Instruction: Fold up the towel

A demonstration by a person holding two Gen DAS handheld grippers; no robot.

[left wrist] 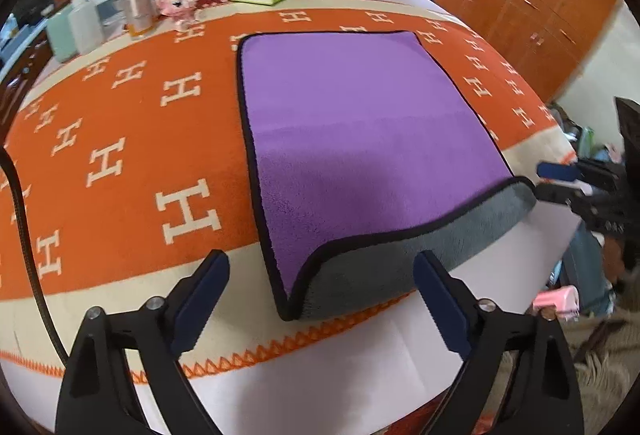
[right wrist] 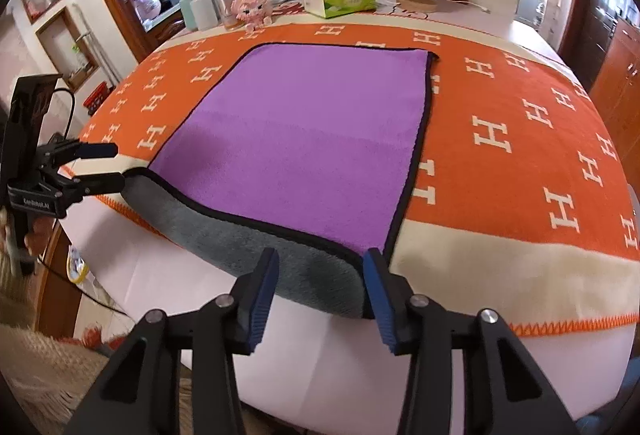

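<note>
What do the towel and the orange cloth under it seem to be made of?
Towel: looks like plush microfiber, purple on top and grey on the turned-up underside, with a fuzzy matte nap and black stitched edging. Orange cloth: seemingly a woven or knitted blanket, matte, with a cream H pattern and zigzag orange edge stitching. Exact fibres can't be told.
</note>
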